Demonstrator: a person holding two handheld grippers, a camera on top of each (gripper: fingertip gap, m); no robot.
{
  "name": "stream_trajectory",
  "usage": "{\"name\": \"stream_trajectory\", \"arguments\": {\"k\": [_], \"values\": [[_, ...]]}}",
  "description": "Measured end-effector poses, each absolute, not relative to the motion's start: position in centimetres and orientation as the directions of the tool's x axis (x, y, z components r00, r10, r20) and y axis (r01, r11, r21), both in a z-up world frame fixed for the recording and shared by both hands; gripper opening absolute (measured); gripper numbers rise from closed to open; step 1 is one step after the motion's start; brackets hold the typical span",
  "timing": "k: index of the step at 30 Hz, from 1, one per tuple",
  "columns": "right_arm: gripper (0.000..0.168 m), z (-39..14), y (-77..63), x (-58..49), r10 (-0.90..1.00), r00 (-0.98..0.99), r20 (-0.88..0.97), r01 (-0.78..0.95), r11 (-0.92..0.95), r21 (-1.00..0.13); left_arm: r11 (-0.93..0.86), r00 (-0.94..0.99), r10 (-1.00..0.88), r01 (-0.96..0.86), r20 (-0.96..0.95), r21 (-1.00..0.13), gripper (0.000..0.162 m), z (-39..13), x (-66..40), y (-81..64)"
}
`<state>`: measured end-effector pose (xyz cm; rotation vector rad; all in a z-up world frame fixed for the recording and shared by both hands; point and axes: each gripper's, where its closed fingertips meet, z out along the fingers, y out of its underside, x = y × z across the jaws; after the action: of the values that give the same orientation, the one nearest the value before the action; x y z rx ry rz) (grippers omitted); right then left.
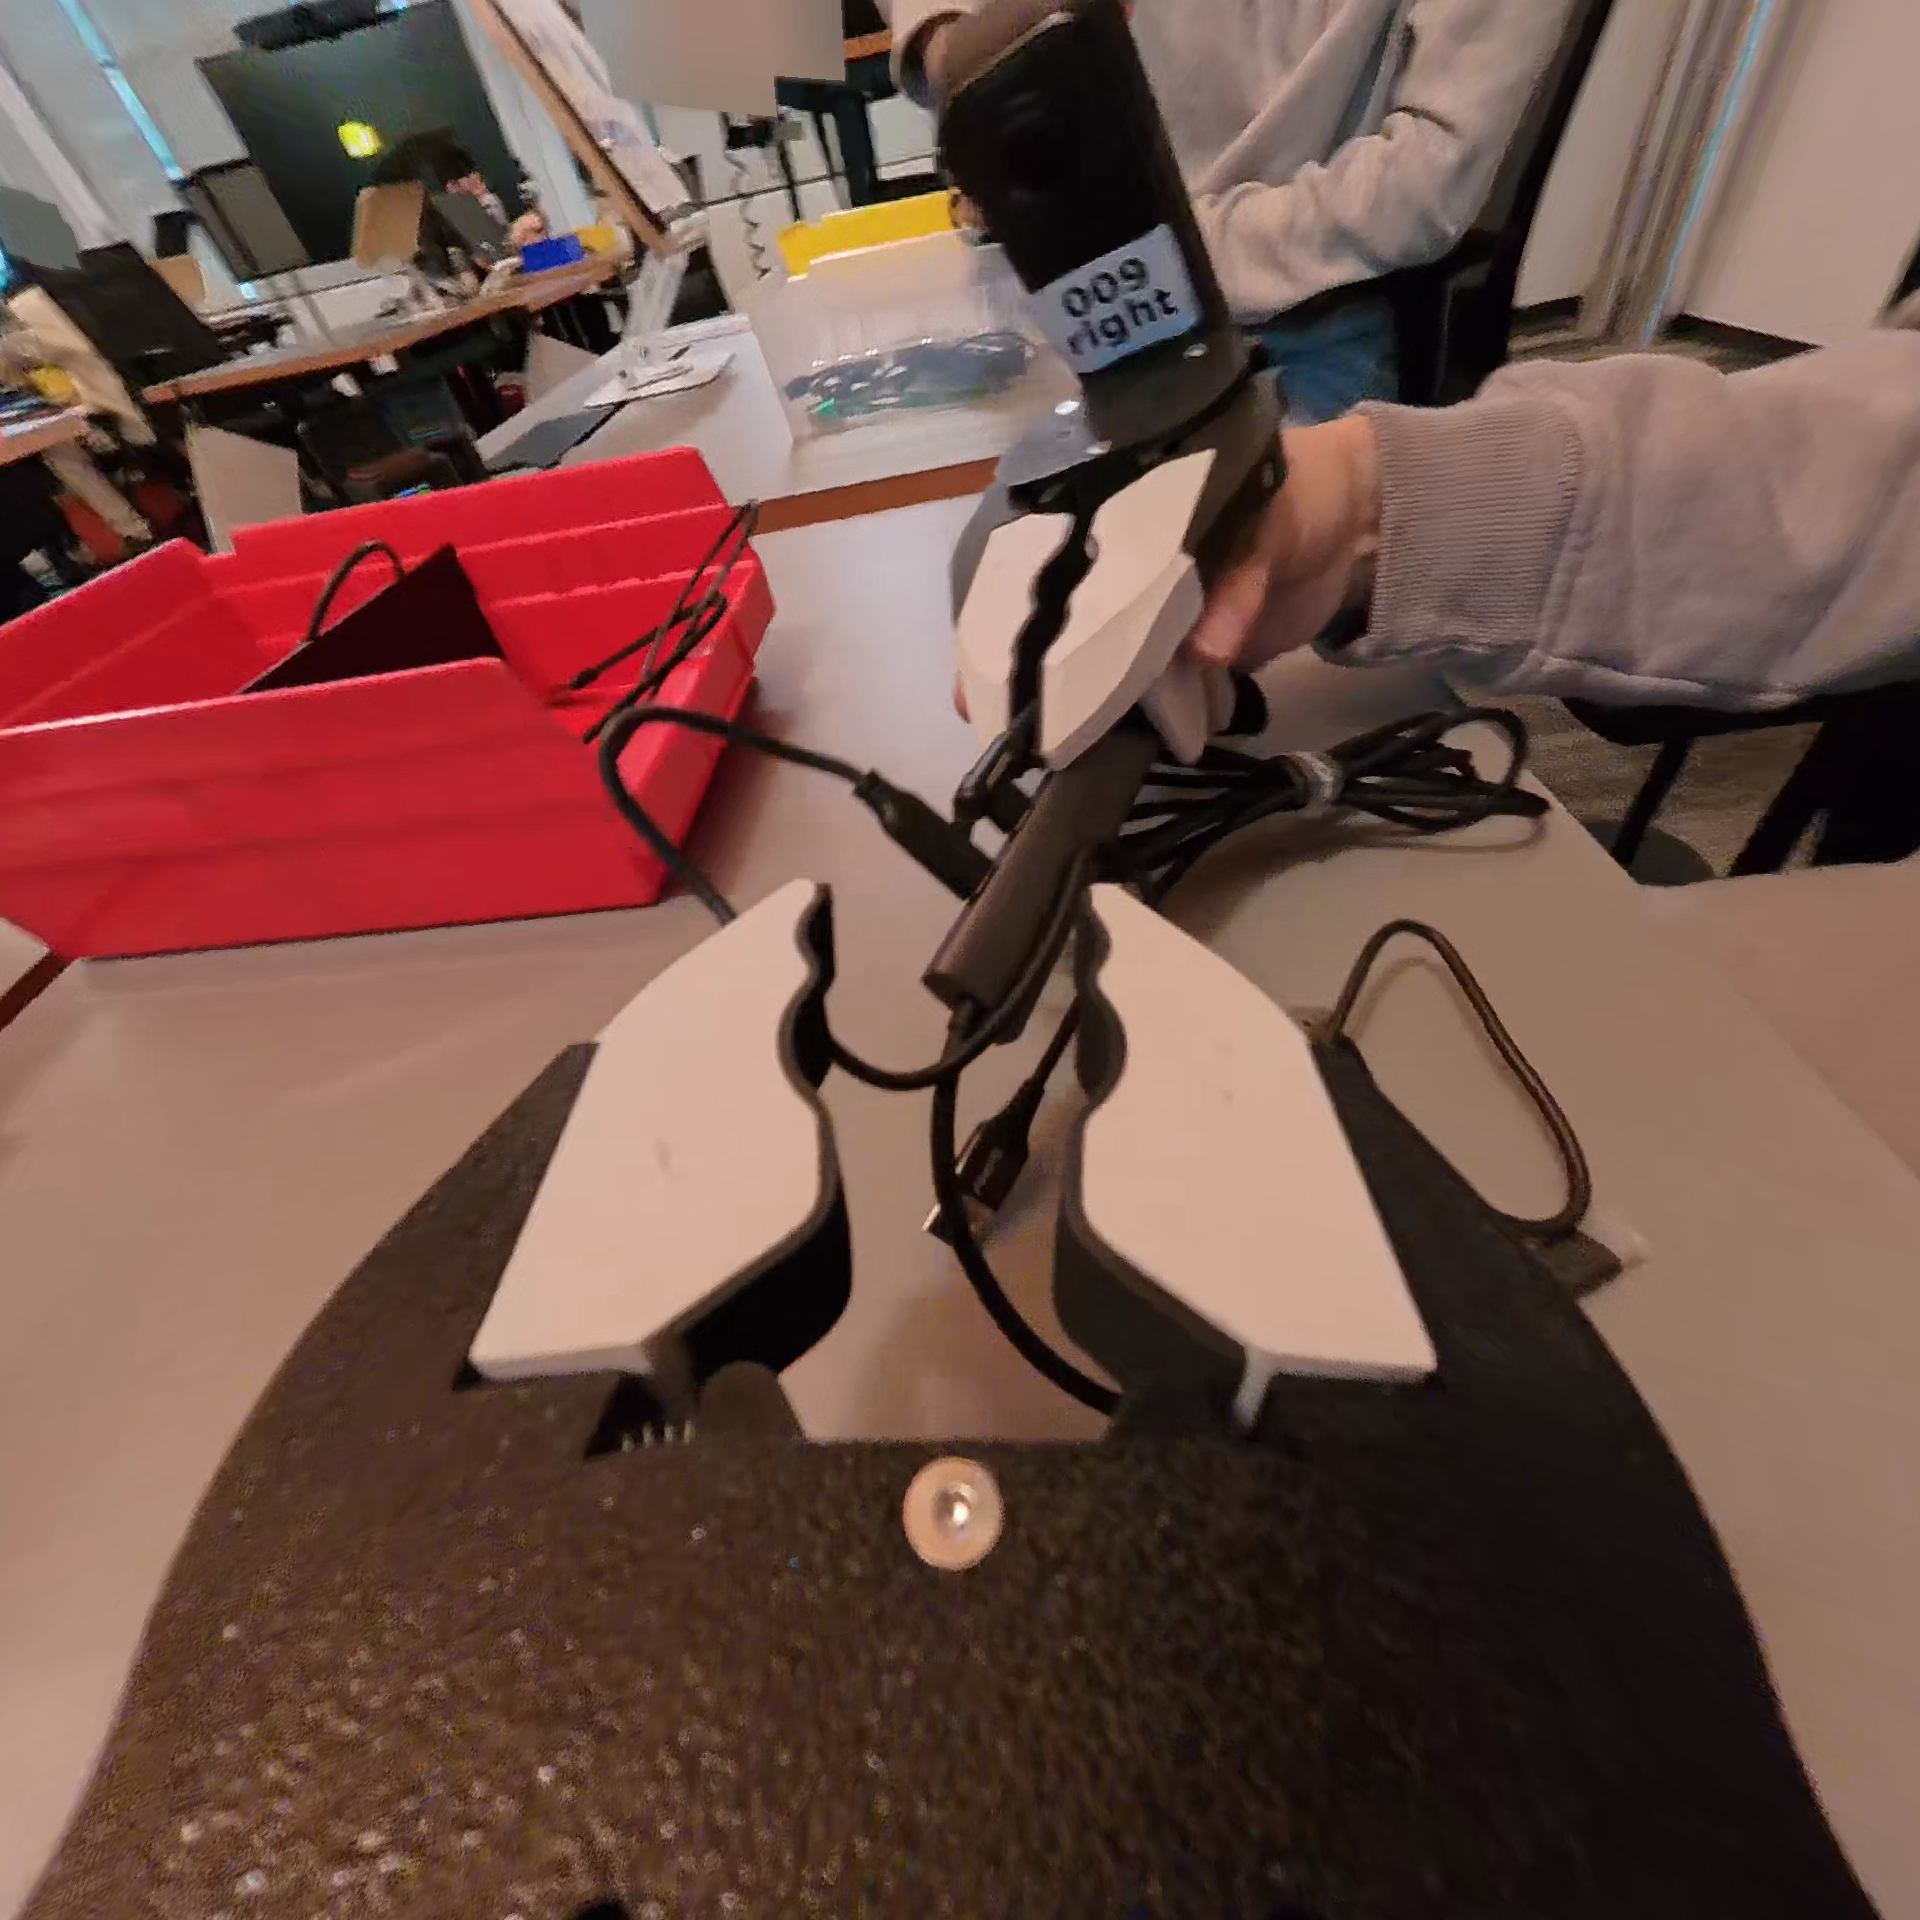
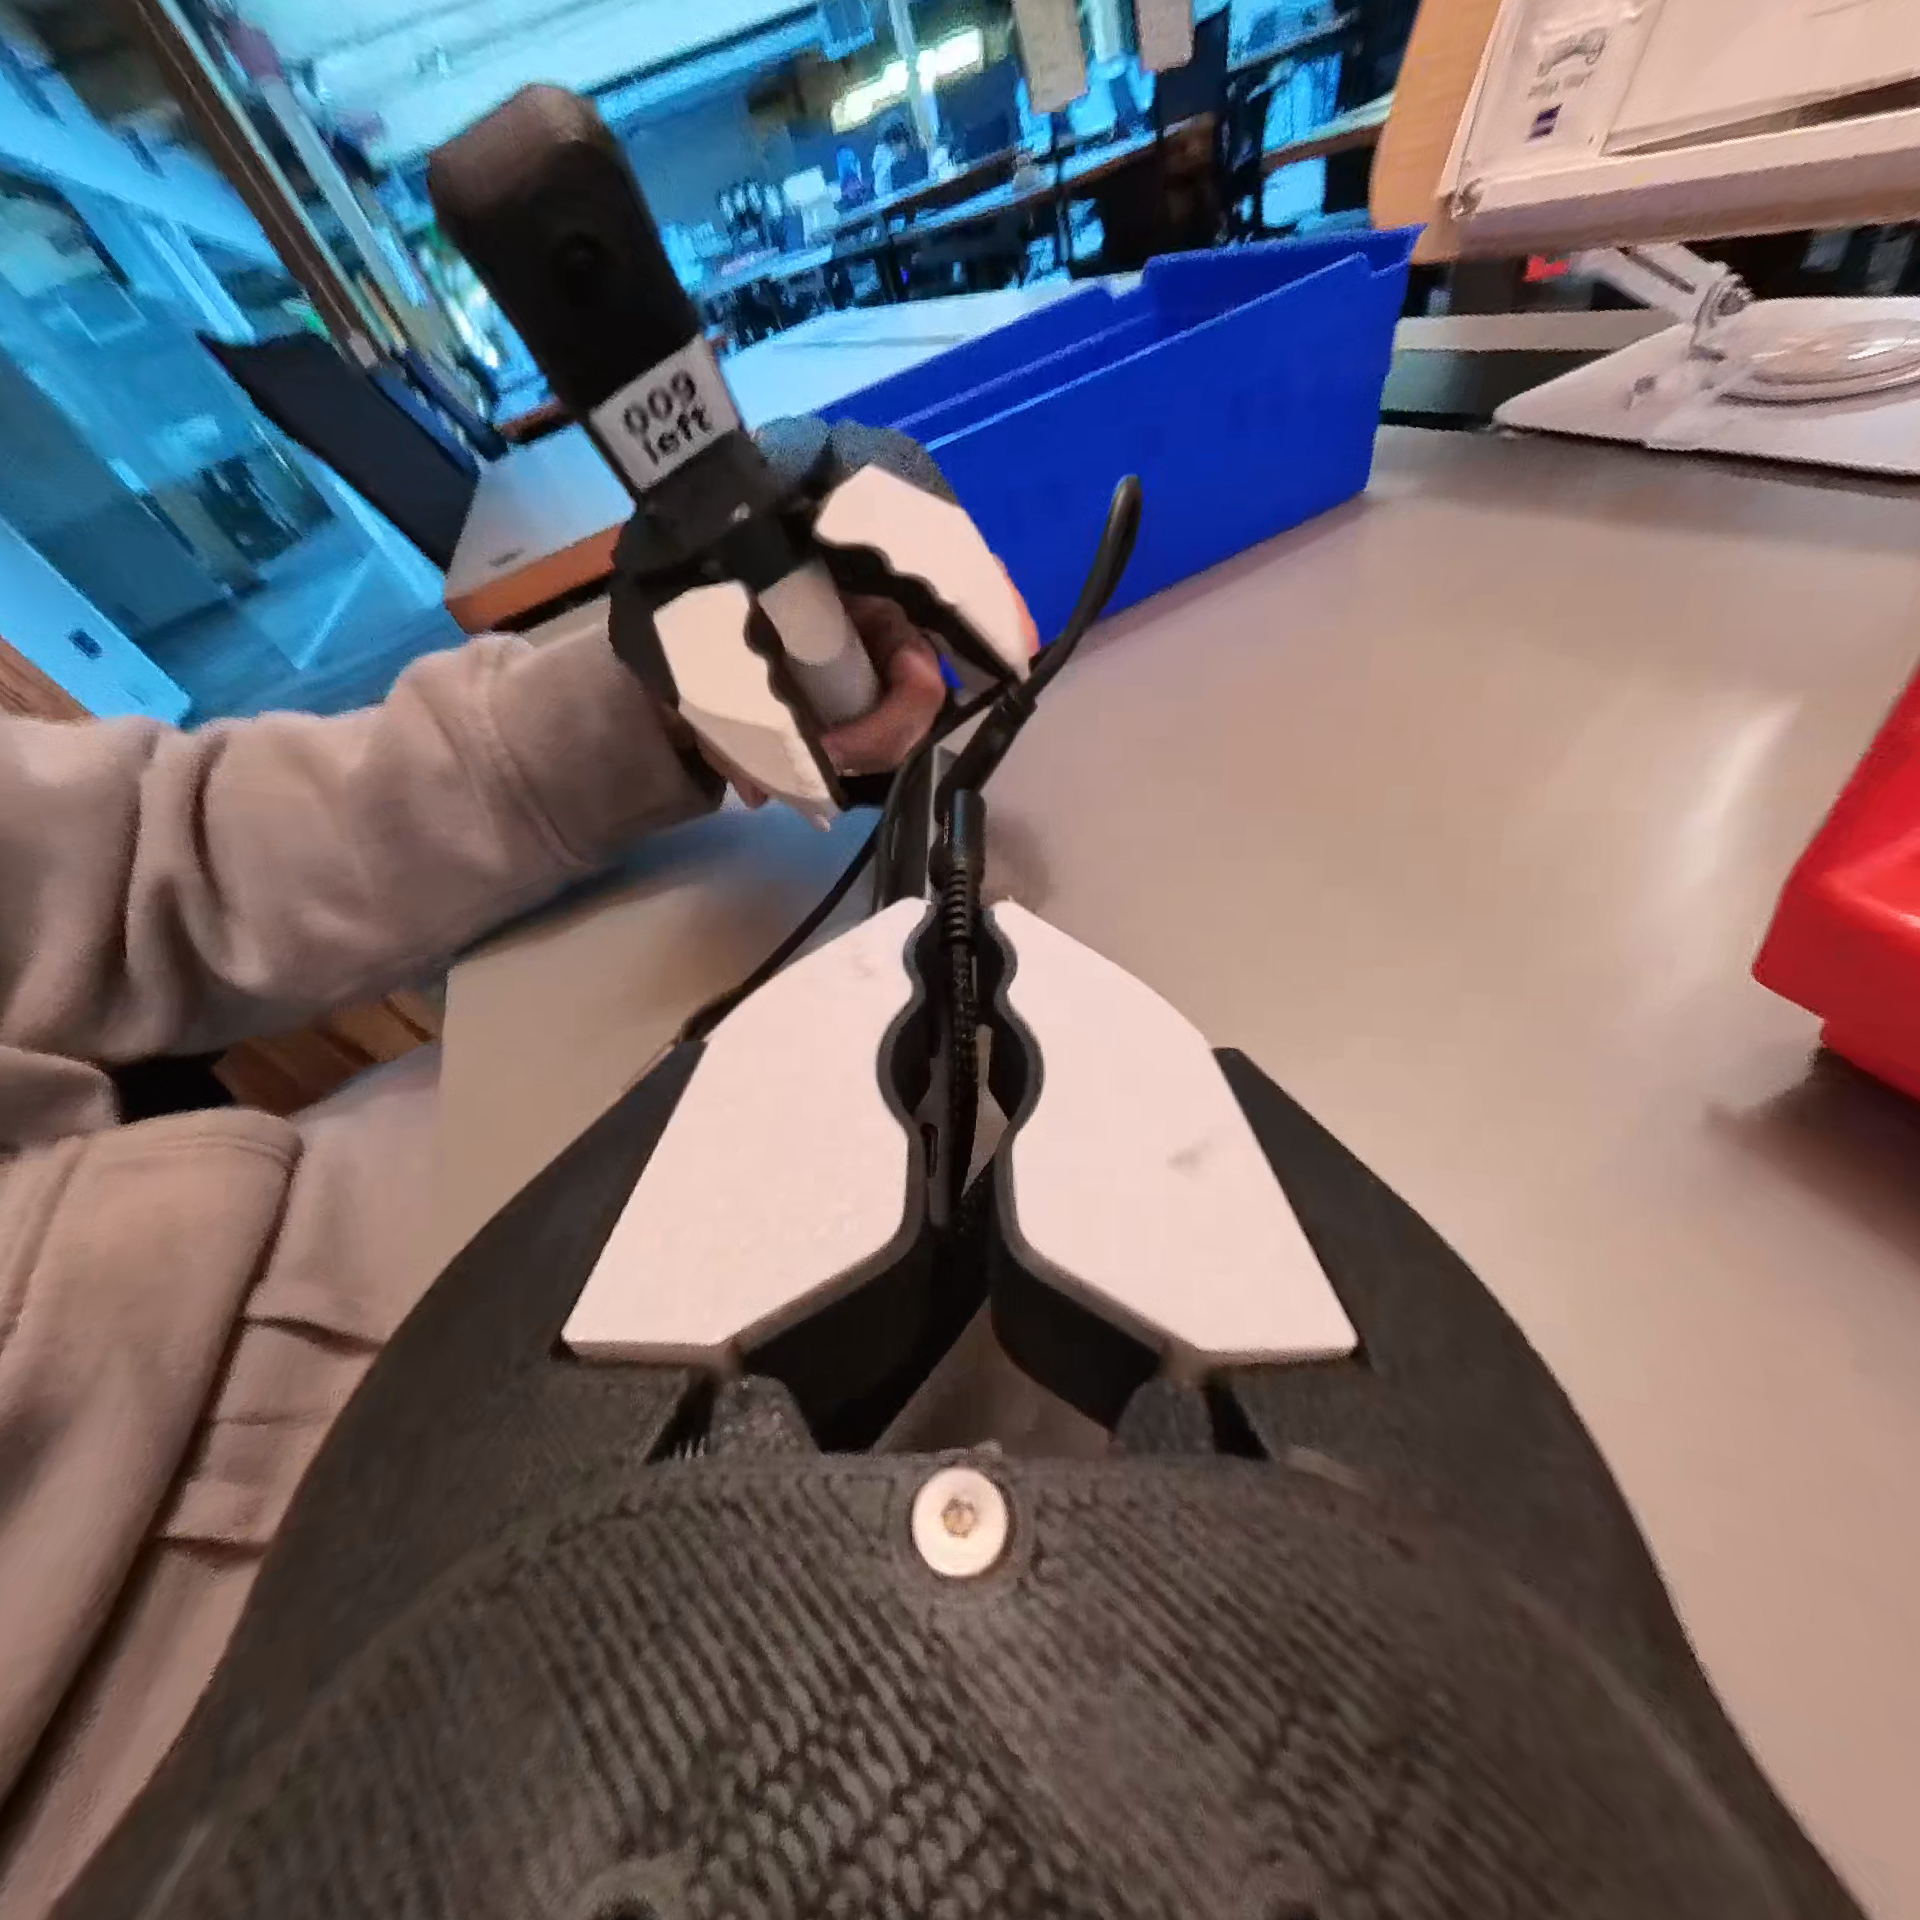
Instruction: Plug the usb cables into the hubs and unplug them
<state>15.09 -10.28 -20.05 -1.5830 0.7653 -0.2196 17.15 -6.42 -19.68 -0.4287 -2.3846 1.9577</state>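
My right gripper (image 2: pixel 956 914) is shut on a slim black USB hub (image 2: pixel 940 1143), with a braided cable (image 2: pixel 961 997) running between its fingers. In the left wrist view the right gripper (image 1: pixel 1039 727) holds the hub (image 1: pixel 1029 883) by its upper end, tilted down above the grey table (image 1: pixel 312 1143). My left gripper (image 1: pixel 961 914) is open, its fingertips on either side of the hub's lower end. A loose USB plug (image 1: pixel 982 1169) hangs between its fingers. A black cable plug (image 1: pixel 914 821) sits in the hub's side. The left gripper (image 2: pixel 914 727) also shows open in the right wrist view.
A red bin (image 1: pixel 312 779) with cables stands at the left and also shows in the right wrist view (image 2: pixel 1860 914). A tied black cable bundle (image 1: pixel 1299 790) lies behind the hub. Another cable (image 1: pixel 1507 1091) loops at the right. A blue bin (image 2: pixel 1195 416) stands beyond. A clear box (image 1: pixel 894 343) sits at the back. There is about 6 cm between the tips of the two grippers.
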Motion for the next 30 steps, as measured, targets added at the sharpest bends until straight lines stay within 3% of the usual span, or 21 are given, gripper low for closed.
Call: {"name": "stream_trajectory", "arguments": {"k": [4,7,9,13,15,16,19,21,22,26,30], "values": [[0.006,-18.5,-12.8,16.5,-0.651,0.612,-0.450,-0.345,0.292,-0.892,0.162,-0.988,-0.141,0.035,-0.058,-0.986,0.052,-17.3,20.5,-6.1],[0.006,-16.7,-13.5,16.3,-0.524,0.589,-0.616,-0.341,0.530,-0.776,0.058,-0.922,-0.323,-0.243,0.212,-0.968,0.035,-16.2,20.4,-5.4],[0.006,-16.3,-12.9,16.1,-0.458,0.598,-0.657,-0.346,0.593,-0.728,0.035,-0.881,-0.232,-0.432,0.413,-0.901,0.028,-16.4,18.2,-6.5],[0.006,-15.7,-10.1,15.5,-0.395,0.642,-0.658,-0.360,0.602,-0.712,-0.001,-0.688,0.036,-0.725,0.724,-0.689,0.037,-16.5,15.7,-8.8],[0.006,-15.7,-9.0,15.4,-0.416,0.647,-0.639,-0.358,0.574,-0.736,-0.063,-0.608,0.128,-0.794,0.784,-0.605,0.025,-15.7,15.9,-9.1],[0.006,-15.9,-8.9,15.5,-0.448,0.637,-0.627,-0.351,0.556,-0.753,-0.080,-0.601,0.142,-0.799,0.786,-0.596,0.015,-15.6,16.0,-9.2],[0.009,-16.6,-9.5,15.4,-0.527,0.638,-0.561,-0.359,0.441,-0.822,-0.053,-0.630,0.131,-0.775,0.765,-0.629,0.012,-16.0,16.1,-9.2],[0.041,-16.1,-11.6,15.6,-0.660,0.598,-0.456,-0.315,0.329,-0.890,0.020,-0.656,0.066,-0.753,0.752,-0.658,0.012,-16.7,16.4,-8.9],[0.046,-15.4,-12.6,15.4,-0.723,0.589,-0.361,-0.271,0.243,-0.931,0.087,-0.673,0.045,-0.733,0.738,-0.674,0.012,-17.1,16.2,-8.7],[0.019,-12.2,-11.5,13.6,-0.737,0.670,-0.093,-0.188,-0.047,-0.981,0.406,-0.788,0.009,-0.560,0.616,-0.722,0.013,-19.0,15.5,-8.5],[0.017,-14.0,-9.4,14.7,-0.725,0.687,-0.047,-0.292,-0.216,-0.932,0.556,-0.887,0.137,-0.299,0.440,-0.776,0.012,-18.6,14.0,-9.4]]}}
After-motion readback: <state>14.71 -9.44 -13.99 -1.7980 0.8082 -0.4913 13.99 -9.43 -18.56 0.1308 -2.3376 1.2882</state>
